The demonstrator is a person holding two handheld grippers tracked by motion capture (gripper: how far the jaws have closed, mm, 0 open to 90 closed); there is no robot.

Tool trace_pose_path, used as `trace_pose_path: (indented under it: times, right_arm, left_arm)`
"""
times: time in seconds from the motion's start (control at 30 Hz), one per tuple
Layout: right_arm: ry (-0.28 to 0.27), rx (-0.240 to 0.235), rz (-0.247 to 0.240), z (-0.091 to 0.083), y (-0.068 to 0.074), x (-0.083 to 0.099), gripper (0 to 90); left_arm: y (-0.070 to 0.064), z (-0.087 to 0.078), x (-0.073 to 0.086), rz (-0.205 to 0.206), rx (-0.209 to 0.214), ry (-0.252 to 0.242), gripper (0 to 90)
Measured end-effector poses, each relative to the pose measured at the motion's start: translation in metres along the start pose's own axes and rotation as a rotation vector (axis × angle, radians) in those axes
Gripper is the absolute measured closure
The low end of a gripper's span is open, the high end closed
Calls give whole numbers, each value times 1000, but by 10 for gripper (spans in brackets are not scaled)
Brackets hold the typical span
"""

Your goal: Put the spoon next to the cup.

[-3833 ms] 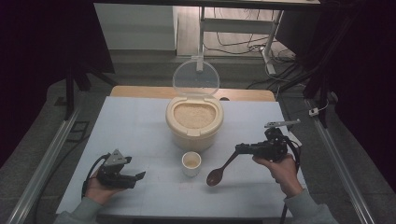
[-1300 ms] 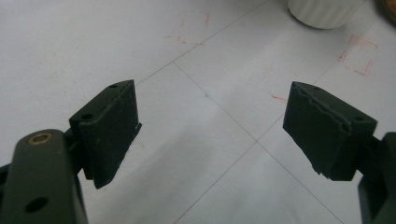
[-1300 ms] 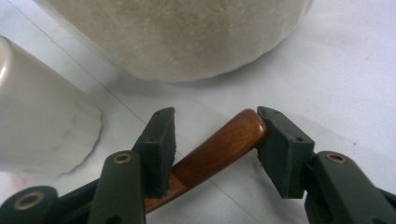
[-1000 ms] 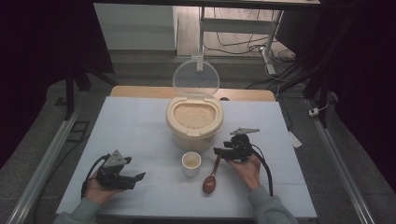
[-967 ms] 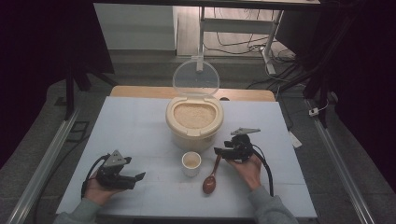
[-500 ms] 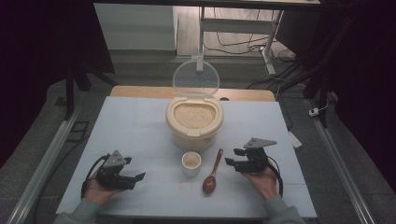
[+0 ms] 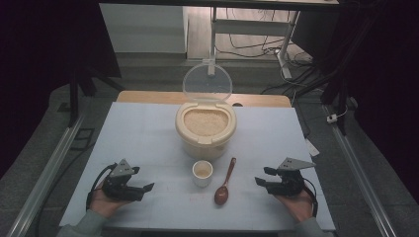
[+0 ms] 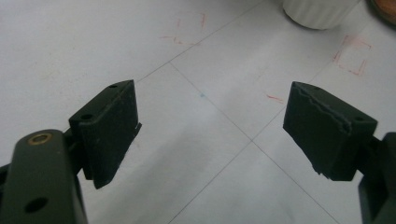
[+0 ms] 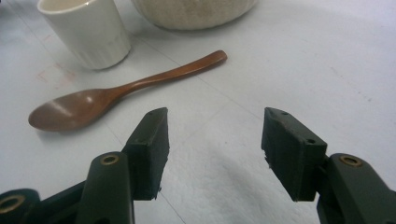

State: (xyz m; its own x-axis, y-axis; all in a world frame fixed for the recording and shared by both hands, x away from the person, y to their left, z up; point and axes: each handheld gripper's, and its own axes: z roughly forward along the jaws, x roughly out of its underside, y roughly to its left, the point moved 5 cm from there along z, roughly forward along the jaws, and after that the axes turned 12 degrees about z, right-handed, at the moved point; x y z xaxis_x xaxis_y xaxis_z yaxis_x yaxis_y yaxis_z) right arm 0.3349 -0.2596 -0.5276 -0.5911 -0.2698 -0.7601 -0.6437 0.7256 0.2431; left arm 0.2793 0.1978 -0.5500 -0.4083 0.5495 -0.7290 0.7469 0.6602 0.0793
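**Both claws open, wooden spoon lying free on the surface**

The wooden spoon (image 7: 224,183) is seen flat on the pale surface (image 7: 148,143), its bowl turned toward the person and its handle pointing away toward the rice container (image 7: 205,129). It is gripped by nothing. Just to its left, a small white cup (image 7: 202,173) is stood upright, close beside the spoon but not touching it. The rice container is placed behind both, with its clear round lid (image 7: 207,83) raised upright at the back and pale grains shown inside.

The right claw (image 7: 265,177) is held in the person's right hand (image 7: 296,205) near the front edge of the surface, to the right of the spoon and apart from it. Its jaws are spread wide with nothing between them. In the right gripper view the spoon (image 9: 116,93) is seen ahead and to the left of the right claw (image 9: 214,154), with the cup (image 9: 86,30) beyond its bowl and the base of the container (image 9: 194,11) at the top edge.

The left claw (image 7: 143,185) is held in the left hand (image 7: 106,202) at the front left of the surface, well apart from the cup and spoon. Its jaws are likewise parted and empty. In the left gripper view only bare surface (image 8: 210,102), marked with faint red lines, is framed between the jaws of the left claw (image 8: 210,140), and the foot of the cup (image 8: 320,9) is caught at the top edge.
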Motion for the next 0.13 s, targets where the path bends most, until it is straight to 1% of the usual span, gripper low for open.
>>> trace_pose_path:
  times: [0.07, 0.13]
  right_arm:
    - [5, -4, -6, 0, 0, 0, 417]
    - [-2, -4, -9, 0, 0, 0, 417]
  left_arm:
    - [0, 0, 0, -1, 0, 0, 177]
    - [0, 0, 0, -1, 0, -2, 177]
